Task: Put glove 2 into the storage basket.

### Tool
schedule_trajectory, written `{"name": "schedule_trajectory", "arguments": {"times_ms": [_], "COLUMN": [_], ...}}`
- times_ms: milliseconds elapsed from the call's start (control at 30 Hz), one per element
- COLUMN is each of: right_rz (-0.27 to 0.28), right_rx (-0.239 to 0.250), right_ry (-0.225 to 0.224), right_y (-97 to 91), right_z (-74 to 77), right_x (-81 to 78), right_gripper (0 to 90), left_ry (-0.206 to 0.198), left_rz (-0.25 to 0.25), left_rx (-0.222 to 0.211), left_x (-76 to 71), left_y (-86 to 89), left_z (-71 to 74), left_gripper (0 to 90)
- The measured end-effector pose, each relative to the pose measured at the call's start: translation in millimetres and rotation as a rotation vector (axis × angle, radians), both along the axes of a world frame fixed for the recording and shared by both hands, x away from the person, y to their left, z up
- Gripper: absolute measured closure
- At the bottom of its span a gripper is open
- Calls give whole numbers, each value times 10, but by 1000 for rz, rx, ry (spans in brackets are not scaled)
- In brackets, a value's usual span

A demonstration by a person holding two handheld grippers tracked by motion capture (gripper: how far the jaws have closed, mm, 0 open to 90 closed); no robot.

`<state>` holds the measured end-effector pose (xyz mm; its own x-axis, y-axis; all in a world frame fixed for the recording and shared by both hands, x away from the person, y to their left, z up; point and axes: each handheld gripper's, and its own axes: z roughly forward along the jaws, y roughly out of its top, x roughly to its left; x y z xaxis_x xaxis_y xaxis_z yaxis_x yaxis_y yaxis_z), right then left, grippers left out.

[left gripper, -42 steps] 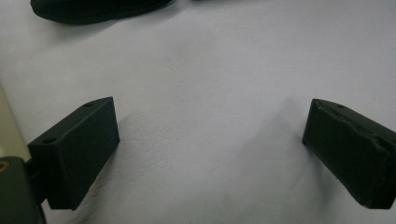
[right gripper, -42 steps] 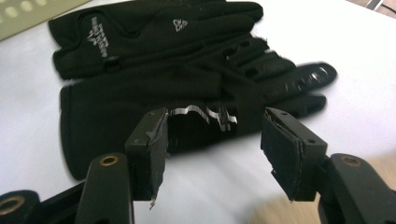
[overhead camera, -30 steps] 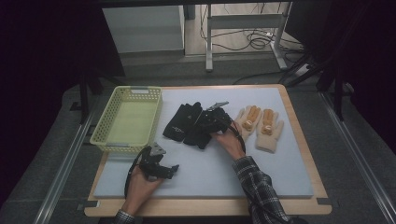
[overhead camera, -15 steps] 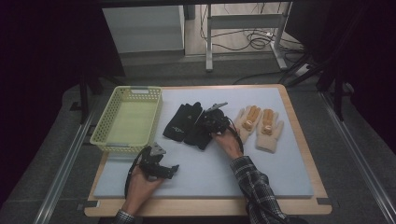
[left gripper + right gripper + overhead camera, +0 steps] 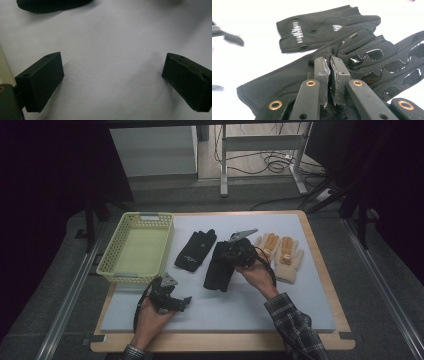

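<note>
- The right gripper (image 5: 329, 72) is clenched on a fold of the nearer black glove (image 5: 294, 75); its jaws have just been closing, with that cloth pinched between them.
- The second black glove (image 5: 322, 27) lies flat just beyond the jaws.
- Two tan gloves (image 5: 280, 255) lie just behind the right gripper, on the tabletop (image 5: 260, 310).
- The left gripper (image 5: 112, 82) is released, jaws wide over bare tabletop, beside the yellow basket (image 5: 112, 265).

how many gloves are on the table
4: one black glove lies beside the basket, another black glove is pinched by the right gripper, two tan gloves lie right of it.
</note>
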<state>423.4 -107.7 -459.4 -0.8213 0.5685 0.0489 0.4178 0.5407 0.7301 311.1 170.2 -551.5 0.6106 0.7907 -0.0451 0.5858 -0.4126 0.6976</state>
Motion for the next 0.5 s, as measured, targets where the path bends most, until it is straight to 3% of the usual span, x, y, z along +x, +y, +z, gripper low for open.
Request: {"name": "schedule_trajectory", "arguments": {"times_ms": [33, 67, 100, 200, 400, 433, 500], "right_rz": [0, 42, 42, 109, 148, 142, 130], "right_rx": [0, 14, 14, 4, -56, -86, -69], "right_ry": [0, 3, 3, 22, 30, 25, 27], "right_y": [0, -48, -48, -99, -121, -110, -131], "right_z": [0, 60, 60, 32, -273, -425, -478], "right_x": [0, -149, -149, -390, -621, -678, -677], "right_gripper": [833, 832, 832, 831, 827, 787, 664], "left_ry": [-2, -2, -2, -3, -2, -1, -1], "left_rz": [0, 0, 0, 3, 4, 2, 2], "left_rx": [-1, 0, 0, -3, -5, -4, -2], "left_x": [1, 1, 1, 1, 0, 0, 0], "left_y": [0, 0, 0, -3, -4, -3, -2], "left_z": [-1, 0, 0, -2, -2, -1, -1], "left_gripper": [40, 40, 40, 40, 40, 40, 40]}}
